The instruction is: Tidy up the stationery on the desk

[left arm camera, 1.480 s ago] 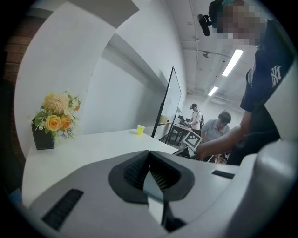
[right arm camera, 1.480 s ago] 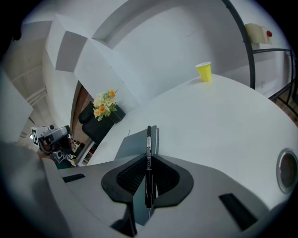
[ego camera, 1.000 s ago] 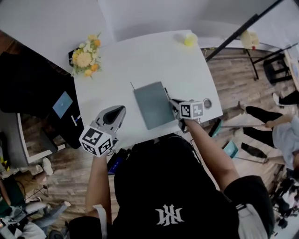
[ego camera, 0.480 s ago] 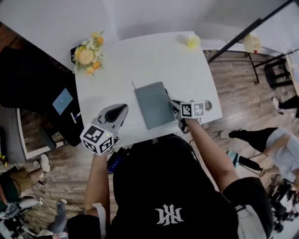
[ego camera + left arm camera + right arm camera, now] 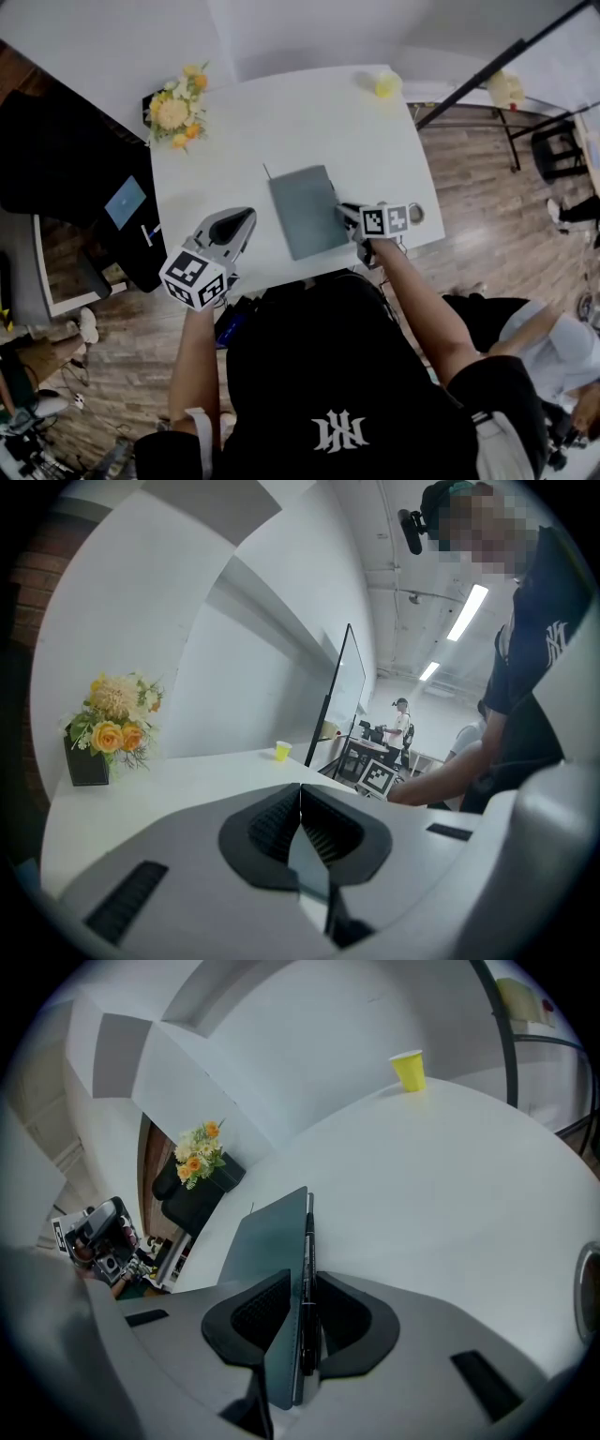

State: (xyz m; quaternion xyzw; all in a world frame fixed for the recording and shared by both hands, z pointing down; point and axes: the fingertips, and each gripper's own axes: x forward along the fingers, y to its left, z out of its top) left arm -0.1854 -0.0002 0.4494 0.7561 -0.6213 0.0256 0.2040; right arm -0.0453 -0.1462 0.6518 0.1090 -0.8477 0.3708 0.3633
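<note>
A grey notebook (image 5: 305, 211) is lying closed and flat on the white tabletop (image 5: 281, 131), nearer the near edge than the far one and a little right of the middle, turned slightly askew to the edges. Its cover is showing plain and matte, with no print that can be made out. A slim black pen (image 5: 307, 1269) is lying along the notebook's right edge, touching it or just beside it (the head view is showing it only as a thin dark line).

The right gripper (image 5: 303, 1279) is straddling the notebook's right edge and the pen at the near right corner of the book. Its jaws have just been opening, and the ribbed pads (image 5: 345, 1312) are standing slightly off the pen and cover rather than pinching them. In the head view this gripper is covering that corner of the notebook and the pen's near end.

The left gripper (image 5: 246, 217) is hovering over the tabletop's near left part, well apart from the notebook, with its jaws clenched together on nothing.

A small round thing (image 5: 415, 213) is sitting at the right edge; it is too small in the head view and cut off in the right gripper view to tell what it is. The person's head and shoulders are hiding much of the near edge.
</note>
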